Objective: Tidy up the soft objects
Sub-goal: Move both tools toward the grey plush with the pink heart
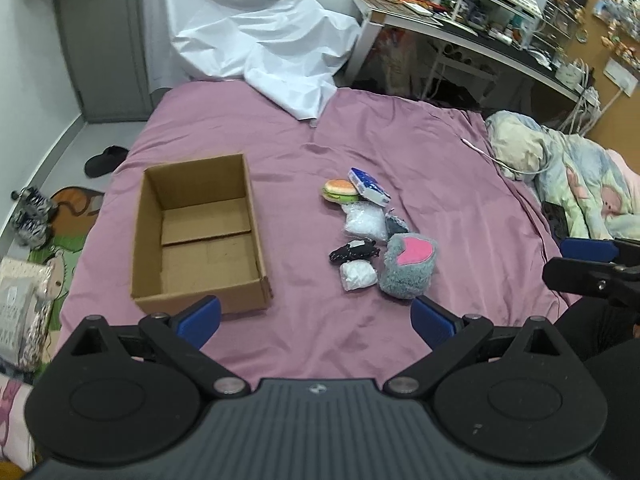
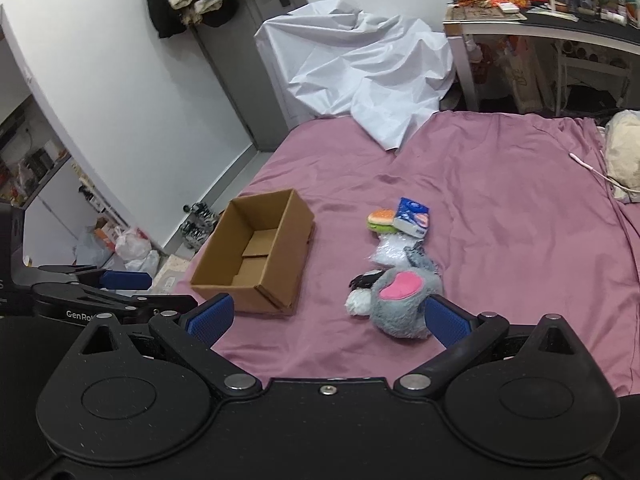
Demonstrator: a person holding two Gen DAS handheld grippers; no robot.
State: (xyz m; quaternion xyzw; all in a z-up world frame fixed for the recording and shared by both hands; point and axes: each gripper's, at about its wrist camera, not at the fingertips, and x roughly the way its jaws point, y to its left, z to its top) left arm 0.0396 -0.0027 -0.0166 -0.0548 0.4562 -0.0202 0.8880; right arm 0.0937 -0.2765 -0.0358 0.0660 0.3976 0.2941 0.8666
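Start of sorting, nothing boxed yet: cardboard box [image 1: 200, 236] empty on purple bedsheet [image 1: 420, 152]. Soft items clustered right of box: grey plush with pink heart [image 1: 408, 268] nearest, toy burger [image 1: 340, 191], blue tissue pack [image 1: 369, 186], crinkly white bags [image 1: 365, 222]. Left gripper [image 1: 316, 316] jaws wide apart, empty. Right gripper [image 2: 328, 316] likewise spread, empty, plush just ahead. Next move likely: right closes on plush, carries it left into box

Small dark item [image 1: 397, 224] (identity unclear) half hidden behind grey plush [image 1: 406, 270]

Left gripper [image 1: 316, 320] and right gripper [image 2: 328, 318] — both spread wide, holding nothing.
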